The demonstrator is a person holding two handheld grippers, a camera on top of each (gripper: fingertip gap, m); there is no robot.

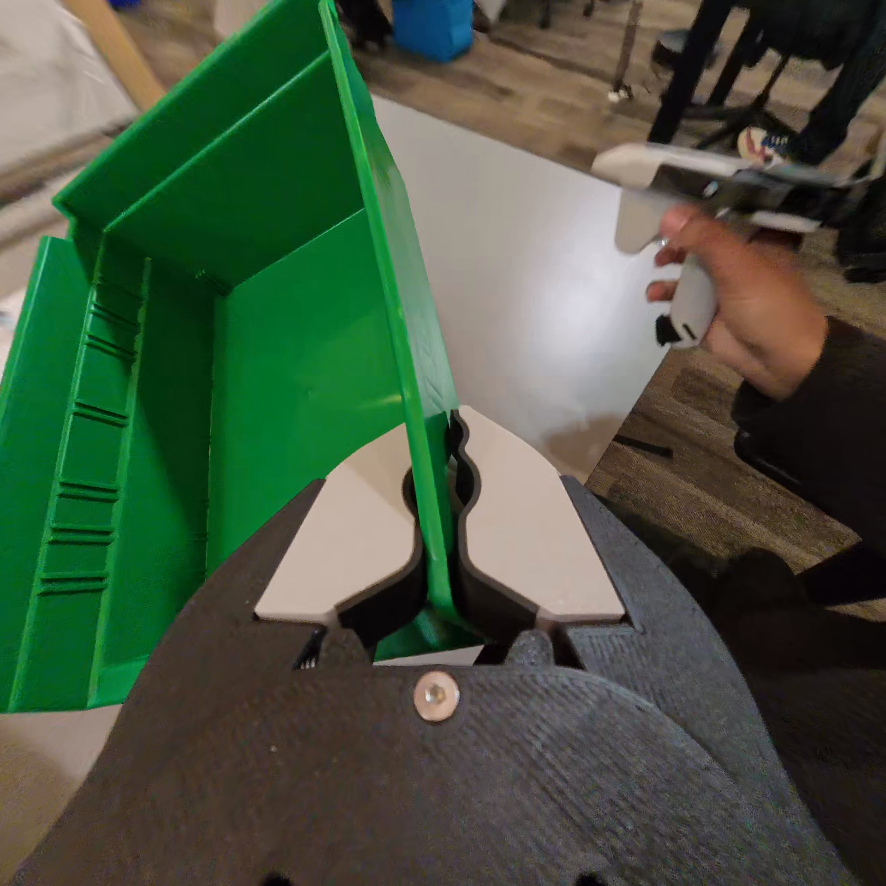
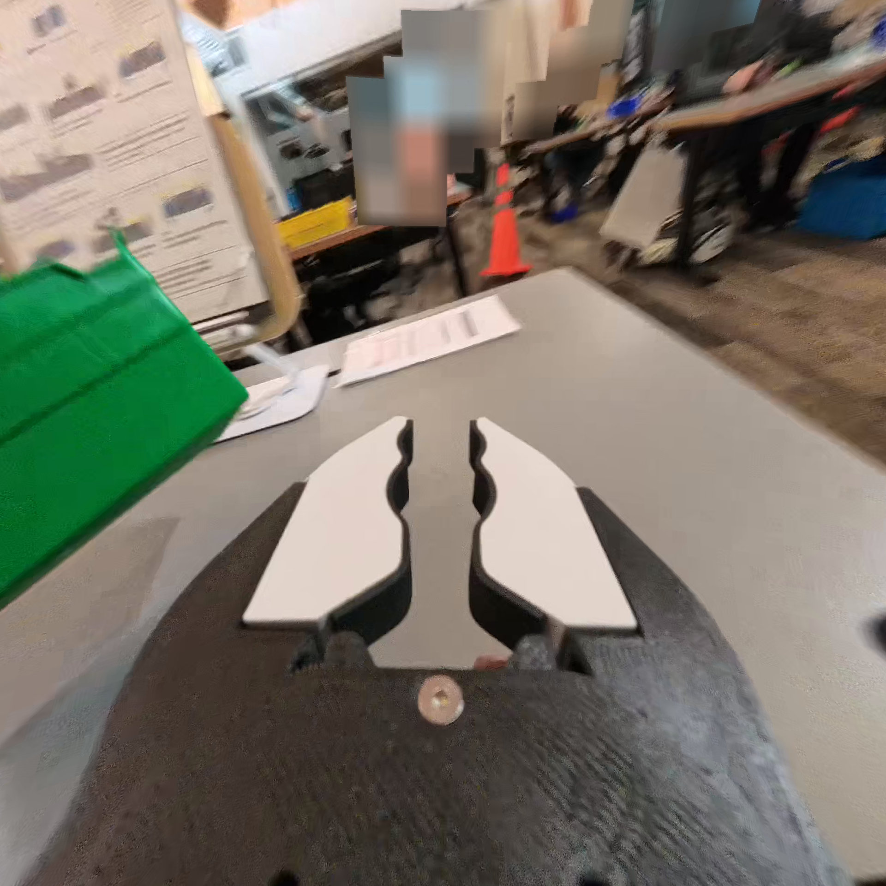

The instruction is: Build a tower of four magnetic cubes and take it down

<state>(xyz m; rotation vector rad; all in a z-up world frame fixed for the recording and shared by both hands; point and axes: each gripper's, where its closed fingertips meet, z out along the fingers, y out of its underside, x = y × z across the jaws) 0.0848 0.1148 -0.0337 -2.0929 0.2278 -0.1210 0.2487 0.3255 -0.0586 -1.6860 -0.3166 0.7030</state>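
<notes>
No magnetic cubes show in either view. My left gripper is shut on the side wall of a green plastic bin, which is tilted and lifted off the grey table; the bin's inside looks empty. My right gripper is open and empty, held above the grey table. The same green bin shows at the left of the right wrist view. The right gripper also shows in the left wrist view, held by a hand past the table's right side.
Sheets of paper lie at the table's far end. Beyond the table are an orange cone, a poster board, desks, blue crates and chair legs on a carpeted floor.
</notes>
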